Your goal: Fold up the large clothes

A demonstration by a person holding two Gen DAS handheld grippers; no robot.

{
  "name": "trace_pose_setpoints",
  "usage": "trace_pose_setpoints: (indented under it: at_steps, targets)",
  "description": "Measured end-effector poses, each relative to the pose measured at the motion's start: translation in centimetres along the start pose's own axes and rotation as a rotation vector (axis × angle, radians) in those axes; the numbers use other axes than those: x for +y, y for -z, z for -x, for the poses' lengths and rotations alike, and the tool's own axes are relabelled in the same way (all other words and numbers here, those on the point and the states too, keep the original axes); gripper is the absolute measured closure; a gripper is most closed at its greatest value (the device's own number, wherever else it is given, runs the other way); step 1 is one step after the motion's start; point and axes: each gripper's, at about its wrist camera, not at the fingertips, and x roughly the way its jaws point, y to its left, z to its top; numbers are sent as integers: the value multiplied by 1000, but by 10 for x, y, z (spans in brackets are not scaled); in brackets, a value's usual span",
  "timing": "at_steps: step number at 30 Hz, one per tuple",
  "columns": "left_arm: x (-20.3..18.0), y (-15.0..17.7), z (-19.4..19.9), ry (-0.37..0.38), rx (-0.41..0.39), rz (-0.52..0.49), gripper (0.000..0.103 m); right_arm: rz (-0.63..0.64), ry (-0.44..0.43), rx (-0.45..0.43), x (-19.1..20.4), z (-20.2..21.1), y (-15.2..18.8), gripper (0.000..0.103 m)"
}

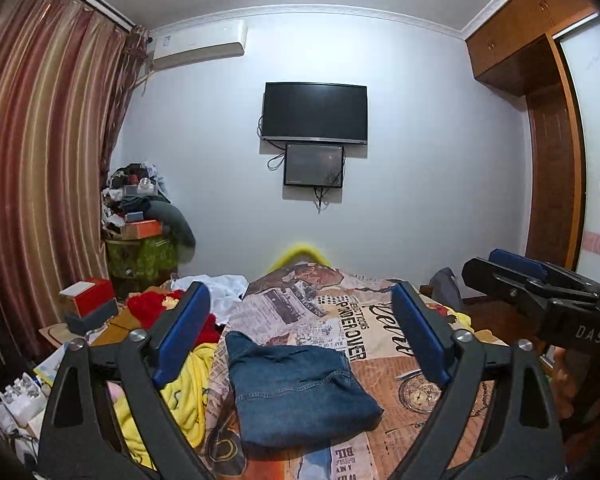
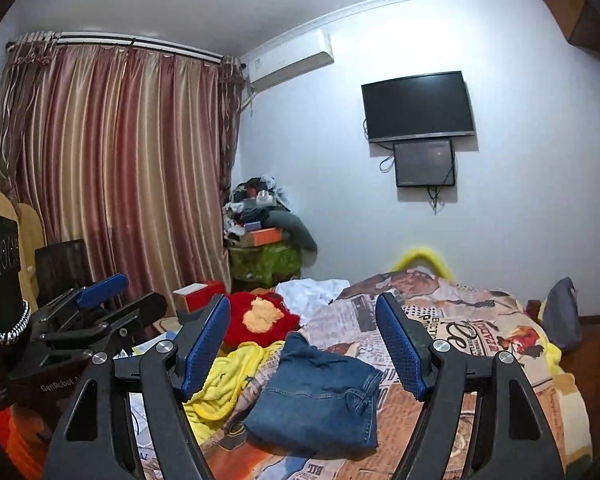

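On the newsprint-patterned bed cover (image 1: 380, 344): folded jeans (image 1: 300, 392), compact bundle, lying free. Left gripper (image 1: 300, 344) and right gripper (image 2: 300, 344) held above, jaws apart, holding nothing. Best finished by squaring edges, pressing flat, avoiding the yellow blanket (image 2: 228, 380).

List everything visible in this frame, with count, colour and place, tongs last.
jeans: 1, blue, folded, on the bed between the tongs
bedspread: 1, newspaper print, covers the bed
blanket: 1, yellow, crumpled left of the jeans
red plush: 1, red with a pale patch, behind the blanket
white cloth: 1, white, far side of the bed
TV: 1, black, on the wall
small screen: 1, black, under the TV
air conditioner: 1, white, high on the wall
curtain: 1, striped red-brown, left
wardrobe: 1, brown, right
clutter pile: 1, mixed, in the corner
left tongs: 1, black with blue pads, open
right tongs: 1, same, open
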Motion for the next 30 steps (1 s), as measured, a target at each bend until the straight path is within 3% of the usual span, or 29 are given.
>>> trace_pose_setpoints:
  at_steps: [6,11,30]
  targets:
    - [-1,6,9,-30,-11,4,0,41,99,-33,13,16,6,0]
    - [1,8,11,-28,-3,11,0,28,104,-58,16,24,7,0]
    - [-3,10,8,-29,7,3,0,-31,101,-27,2,21,8,0]
